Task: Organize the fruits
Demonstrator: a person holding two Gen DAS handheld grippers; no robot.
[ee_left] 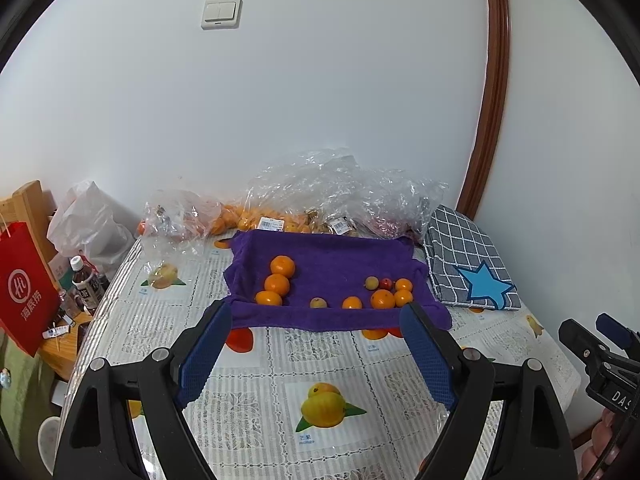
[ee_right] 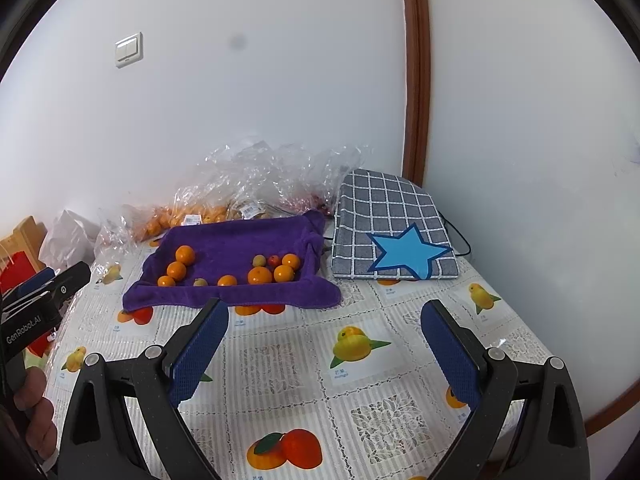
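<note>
1. Left gripper (ee_left: 316, 320): jaws wide apart, nothing between the blue pads (ee_left: 202, 354), poised over the table (ee_left: 256, 364) just short of the purple towel (ee_left: 340, 256).
2. Right gripper (ee_right: 324, 316): jaws likewise spread wide and empty, aimed at the towel's near edge.
3. On the towel: three oranges (ee_left: 277, 284) lined up at left, touching one another; a pale small fruit (ee_left: 318, 302) and a lone orange (ee_left: 352, 303) near the front edge.
4. At right on the towel: a tight cluster of oranges (ee_left: 383, 299) with one small red fruit (ee_left: 385, 283) and another pale one.
5. Behind the towel, against the wall: crumpled clear bags (ee_left: 320, 192) holding more oranges.
6. Beside the towel at right: checked grey cloth (ee_right: 384, 208) bearing a blue star (ee_right: 408, 252).
</note>
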